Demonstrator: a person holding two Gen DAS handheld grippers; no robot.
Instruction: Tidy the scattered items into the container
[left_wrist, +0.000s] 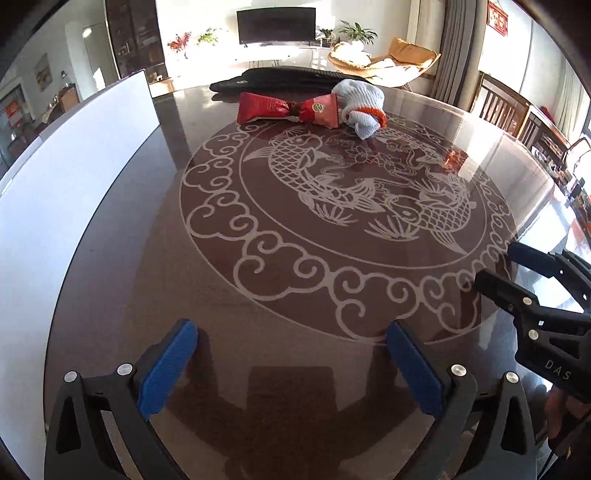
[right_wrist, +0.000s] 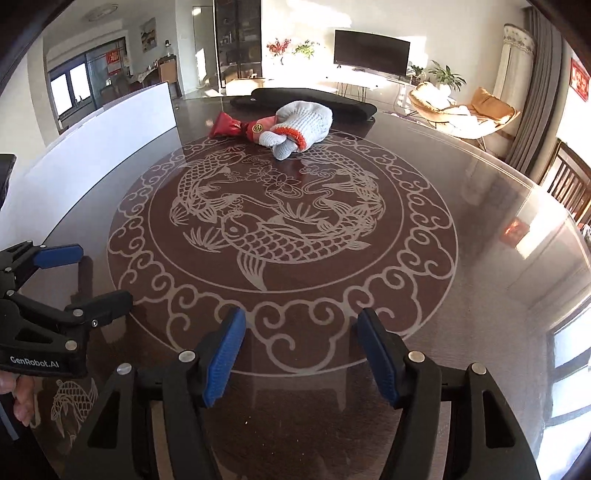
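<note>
A red snack packet (left_wrist: 291, 110) (right_wrist: 236, 127) lies at the far side of the round dark table. A grey knitted glove with an orange cuff (left_wrist: 360, 107) (right_wrist: 301, 123) lies touching its right end. A white container wall (left_wrist: 74, 177) (right_wrist: 103, 136) stands along the table's left edge. My left gripper (left_wrist: 291, 350) is open and empty, low over the near table edge; it also shows in the right wrist view (right_wrist: 99, 277). My right gripper (right_wrist: 301, 350) is open and empty beside it; it also shows in the left wrist view (left_wrist: 495, 266).
A black flat object (left_wrist: 295, 79) (right_wrist: 306, 98) lies at the table's far edge behind the items. The table top (left_wrist: 332, 206) carries a pale carp pattern under glass. Wooden chairs (left_wrist: 506, 110) stand at the right.
</note>
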